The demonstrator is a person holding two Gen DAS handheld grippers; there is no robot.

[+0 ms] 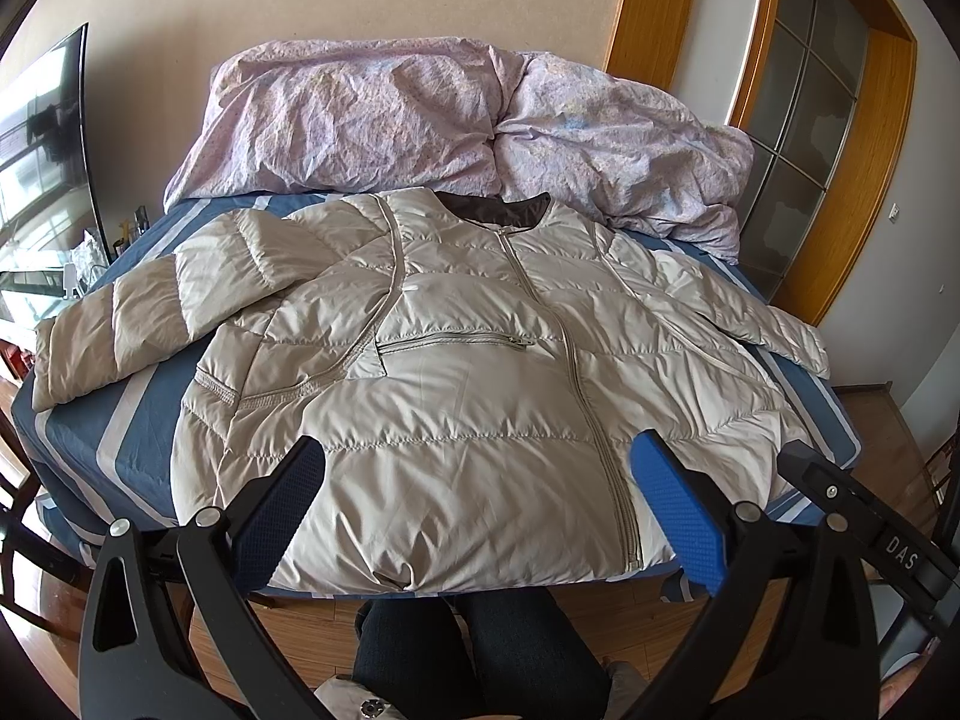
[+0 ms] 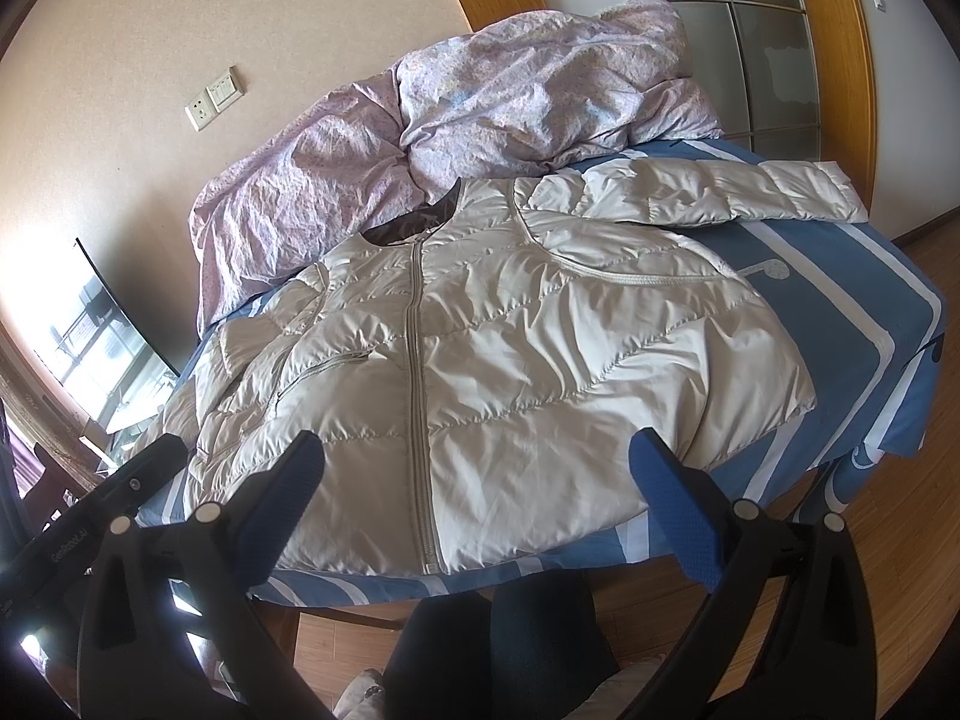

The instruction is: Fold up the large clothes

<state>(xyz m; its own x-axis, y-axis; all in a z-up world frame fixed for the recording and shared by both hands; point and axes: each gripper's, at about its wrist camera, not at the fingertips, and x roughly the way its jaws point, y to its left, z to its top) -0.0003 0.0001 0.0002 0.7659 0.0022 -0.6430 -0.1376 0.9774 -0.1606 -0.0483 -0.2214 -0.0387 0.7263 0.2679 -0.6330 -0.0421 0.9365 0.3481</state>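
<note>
Jacket flat, "DAS" tool beside

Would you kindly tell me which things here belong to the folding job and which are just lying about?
Belongs to the job:
puffer jacket
left gripper, open
right gripper, open

Just lying about:
lilac duvet
blue striped sheet
television

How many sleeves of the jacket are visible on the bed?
2. One sleeve lies spread toward the left edge of the bed. The other sleeve lies stretched out toward the right side. Neither is folded onto the jacket yet.
</note>
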